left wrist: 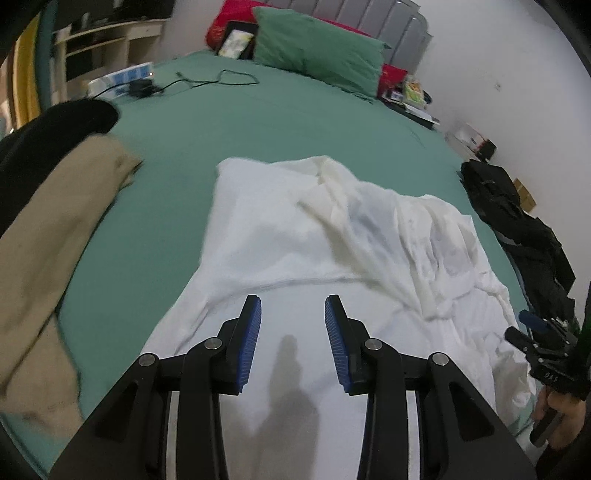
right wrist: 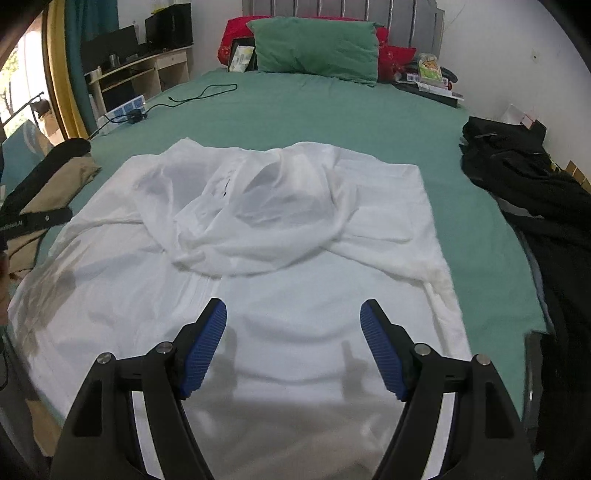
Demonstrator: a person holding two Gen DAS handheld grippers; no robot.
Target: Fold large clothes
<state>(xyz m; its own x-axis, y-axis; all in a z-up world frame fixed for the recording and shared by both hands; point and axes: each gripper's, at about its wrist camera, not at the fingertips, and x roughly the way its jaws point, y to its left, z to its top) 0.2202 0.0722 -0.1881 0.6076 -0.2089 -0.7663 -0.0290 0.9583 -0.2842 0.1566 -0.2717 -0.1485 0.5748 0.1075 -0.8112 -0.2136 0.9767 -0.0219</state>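
A white garment (right wrist: 266, 229) lies spread across the near half of a bed covered by a green sheet (right wrist: 314, 114). Its near part is flat and smooth, while its far part is bunched into loose folds, with 1 rumpled fold lying over the middle.

The left gripper (left wrist: 293, 306) hangs above the flat near part, its jaws partly spread with nothing between them and its blue pads (left wrist: 251, 339) clear of the cloth. The right gripper (right wrist: 293, 314) hovers over the same flat area, jaws spread wider, also empty.

A tan garment (left wrist: 48, 240) and a black one (left wrist: 44, 136) lie at the bed's left edge. Dark clothes (right wrist: 532, 192) are heaped at the right edge. Near the headboard sit a green pillow (right wrist: 317, 48), a red cushion (right wrist: 236, 33) and a black cable (right wrist: 199, 94).
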